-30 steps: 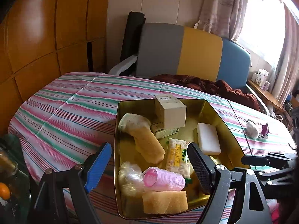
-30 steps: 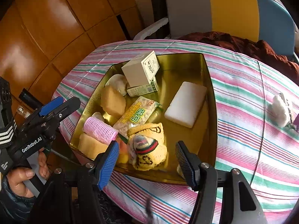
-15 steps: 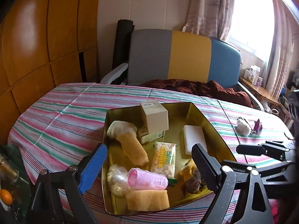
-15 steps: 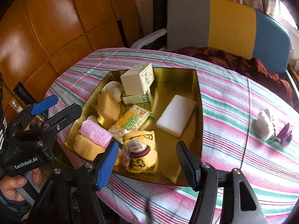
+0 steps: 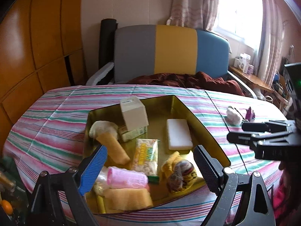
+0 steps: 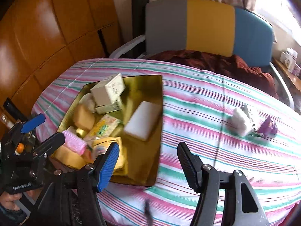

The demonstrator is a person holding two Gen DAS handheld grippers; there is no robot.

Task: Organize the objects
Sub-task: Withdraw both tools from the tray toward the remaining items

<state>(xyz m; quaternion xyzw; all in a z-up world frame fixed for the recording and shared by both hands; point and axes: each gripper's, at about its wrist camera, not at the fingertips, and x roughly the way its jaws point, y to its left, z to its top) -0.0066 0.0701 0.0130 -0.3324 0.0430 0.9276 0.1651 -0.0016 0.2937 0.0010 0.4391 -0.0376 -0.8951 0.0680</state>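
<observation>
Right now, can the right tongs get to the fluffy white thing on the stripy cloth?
Probably yes. The right tongs are open and empty, and the fluffy white ball lies out on the striped tablecloth, outside the gold metal tray. Only bare cloth lies between; a small purple item sits just beyond.

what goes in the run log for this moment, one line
left gripper: open, empty | right gripper: open, empty | gold tray: filled | white fluffy item: on striped cloth

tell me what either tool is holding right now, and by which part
Nothing. Left tool and right tool are both open and empty, above the gold tray.
</observation>
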